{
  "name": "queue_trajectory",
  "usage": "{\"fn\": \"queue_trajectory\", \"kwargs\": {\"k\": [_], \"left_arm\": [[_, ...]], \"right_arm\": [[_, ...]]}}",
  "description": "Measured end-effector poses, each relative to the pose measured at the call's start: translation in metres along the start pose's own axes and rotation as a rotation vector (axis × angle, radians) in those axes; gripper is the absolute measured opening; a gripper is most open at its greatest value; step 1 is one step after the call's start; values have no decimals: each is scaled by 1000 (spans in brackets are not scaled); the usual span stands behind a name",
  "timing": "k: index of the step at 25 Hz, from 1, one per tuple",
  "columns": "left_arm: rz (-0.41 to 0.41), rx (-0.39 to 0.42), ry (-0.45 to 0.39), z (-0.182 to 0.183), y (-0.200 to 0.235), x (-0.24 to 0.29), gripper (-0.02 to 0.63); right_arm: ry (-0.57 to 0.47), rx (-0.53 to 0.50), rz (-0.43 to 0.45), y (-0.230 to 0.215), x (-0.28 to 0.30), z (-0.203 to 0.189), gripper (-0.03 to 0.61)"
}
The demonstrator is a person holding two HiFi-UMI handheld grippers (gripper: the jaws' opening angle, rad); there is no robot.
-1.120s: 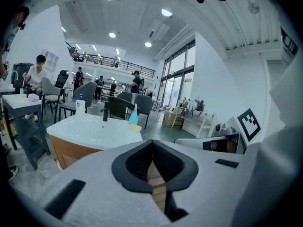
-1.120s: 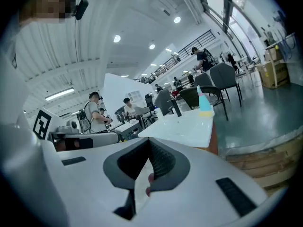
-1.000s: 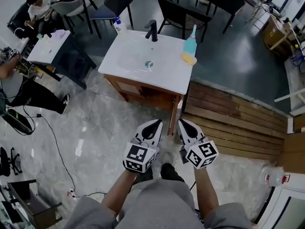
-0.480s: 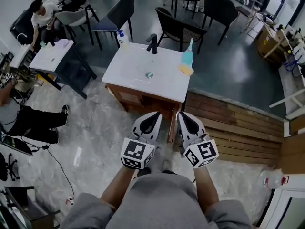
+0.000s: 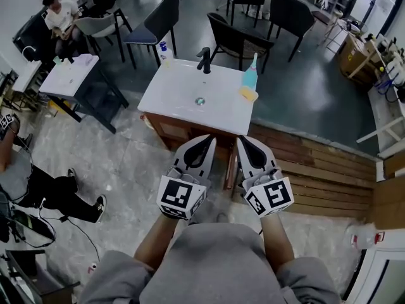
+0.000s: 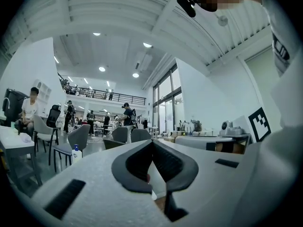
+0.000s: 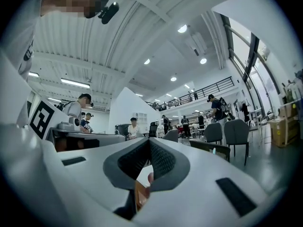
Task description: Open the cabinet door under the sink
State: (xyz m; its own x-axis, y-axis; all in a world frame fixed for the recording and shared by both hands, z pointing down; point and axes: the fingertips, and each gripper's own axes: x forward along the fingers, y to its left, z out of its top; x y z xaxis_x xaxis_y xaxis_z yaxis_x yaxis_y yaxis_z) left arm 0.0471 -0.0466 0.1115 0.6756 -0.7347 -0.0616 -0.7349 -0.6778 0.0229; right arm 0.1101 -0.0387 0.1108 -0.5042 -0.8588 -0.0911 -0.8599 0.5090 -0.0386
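1. The fingers of the left gripper are seen closed tip to tip, with nothing held between them. The fingers of the right gripper are pressed together in the same way and are likewise empty.
2. Both grippers are held side by side just in front of the sink, pointed toward it.
3. The cabinet door is found directly below the sink, as a wooden front. It is judged shut, and no contact with it is shown.
4. The task is judged not begun. The door has yet to be reached, taken by an edge or handle, and swung outward. No handle can be made out.
5. Only the head view shows the sink top, with a black faucet at its far edge and a blue bottle and yellow sponge at its right side.
6. The gripper views are aimed across the room beyond the sink: ceiling and chairs are shown, but the door is not clearly seen. Only these views confirm the closure of the fingers.
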Motion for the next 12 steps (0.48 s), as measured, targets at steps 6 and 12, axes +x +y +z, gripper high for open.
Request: {"fn": "queue_trajectory", "kwargs": {"k": [6,12], "left_arm": [[4,11,-28,12,11,-6,8],[15,13,-33,14,18,-9,8]], "right_arm": [[-16,-31,10,11,13,9,8],[-21,-31,16,16,17,10,8]]}}
